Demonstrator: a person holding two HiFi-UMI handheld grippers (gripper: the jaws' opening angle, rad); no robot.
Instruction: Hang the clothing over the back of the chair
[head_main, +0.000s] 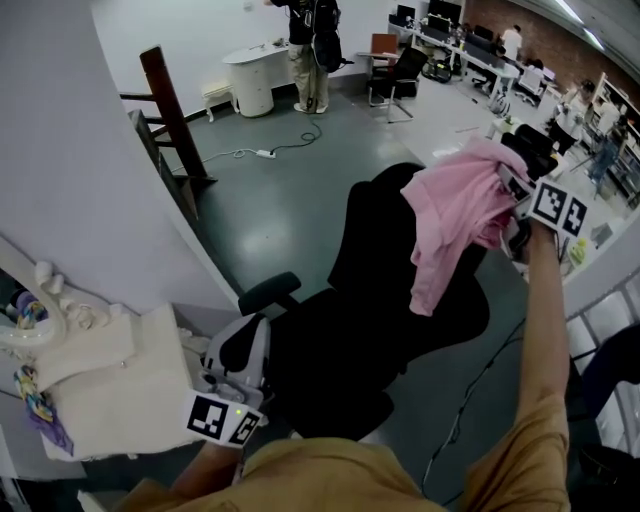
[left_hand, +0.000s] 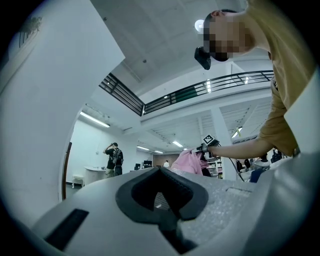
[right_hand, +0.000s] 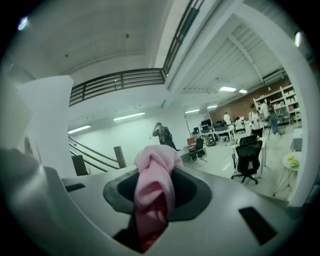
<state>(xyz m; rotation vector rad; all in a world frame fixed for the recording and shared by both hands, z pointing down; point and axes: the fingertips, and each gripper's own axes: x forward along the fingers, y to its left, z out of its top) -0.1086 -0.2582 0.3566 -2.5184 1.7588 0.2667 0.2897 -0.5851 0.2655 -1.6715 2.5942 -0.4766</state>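
item 1, right gripper: my jaws are clamped on a bunched fold of the pink clothing. the cloth fills the gap between the pads and bulges out past the tips. my arm is held out at the head view's right side.

item 2, pink clothing: it is gripped at its right end and hangs free from my right gripper. it hangs at the upper right corner of the backrest of the black chair, with its lower folds in front of the backrest's right edge. i cannot tell whether the cloth touches the backrest.

item 3, left gripper: jaws drawn together, nothing between them. it is held low at the chair's left side, just below the left armrest and well apart from the clothing.

item 4, cream cloth bag: it lies flat at the lower left, just beside my left gripper.
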